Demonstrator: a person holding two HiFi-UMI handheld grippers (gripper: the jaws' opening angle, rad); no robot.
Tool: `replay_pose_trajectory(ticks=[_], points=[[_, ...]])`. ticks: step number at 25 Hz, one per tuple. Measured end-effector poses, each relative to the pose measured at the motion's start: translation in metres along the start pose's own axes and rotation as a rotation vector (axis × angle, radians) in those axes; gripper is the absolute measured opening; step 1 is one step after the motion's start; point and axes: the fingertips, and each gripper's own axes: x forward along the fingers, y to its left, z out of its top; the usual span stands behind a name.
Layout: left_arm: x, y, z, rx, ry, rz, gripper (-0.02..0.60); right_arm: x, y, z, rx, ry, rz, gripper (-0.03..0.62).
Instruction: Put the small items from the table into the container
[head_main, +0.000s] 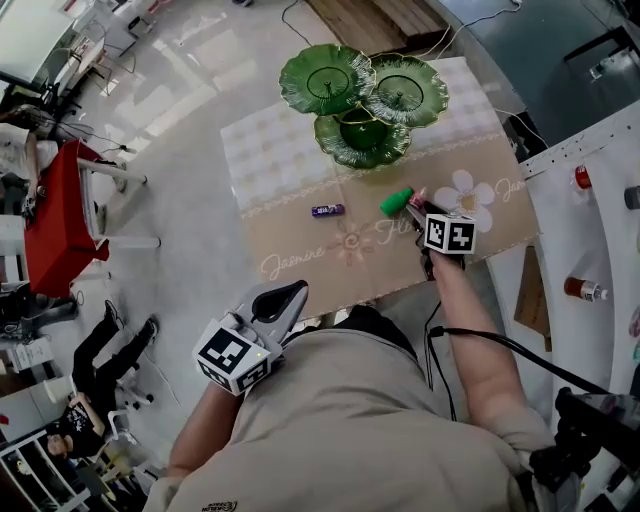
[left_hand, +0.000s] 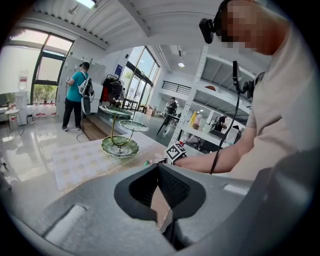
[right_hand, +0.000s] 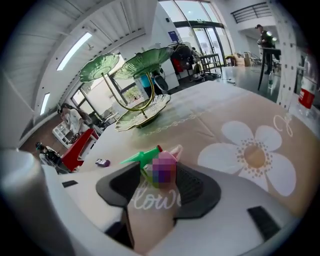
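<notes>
Near the tiered dish (head_main: 386, 150) lies, seemingly, a packet (head_main: 327, 210).

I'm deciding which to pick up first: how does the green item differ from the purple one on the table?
The green item is longer than the purple item. In the head view the green item lies slanted at the tips of the right gripper; the purple item lies straight across, alone, further left. Both rest on the tablecloth, outside the green stand.

Red table (head_main: 62, 215), white shelf (head_main: 590, 205), red bottle (head_main: 580, 289), glossy floor (head_main: 190, 150)
</notes>
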Motion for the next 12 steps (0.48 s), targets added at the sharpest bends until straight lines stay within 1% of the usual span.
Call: replay_pose_trajectory(ticks=[7,9,10,12], points=[[0.002,0.0,0.002,0.005,0.003,0.022,0.008,0.01,-0.013,0.005,0.038,-0.007,-0.027,0.225],[0.002,0.0,0.003,0.011,0.004,0.029,0.008,0.011,-0.019,0.005,0.032,-0.014,-0.048,0.217],[0.001,0.0,0.003,0.014,0.004,0.033,0.008,0.011,-0.022,0.006,0.024,-0.02,-0.056,0.196],[0.0,0.0,0.003,0.016,0.006,0.043,0.008,0.012,-0.023,0.007,0.002,-0.027,-0.06,0.192]])
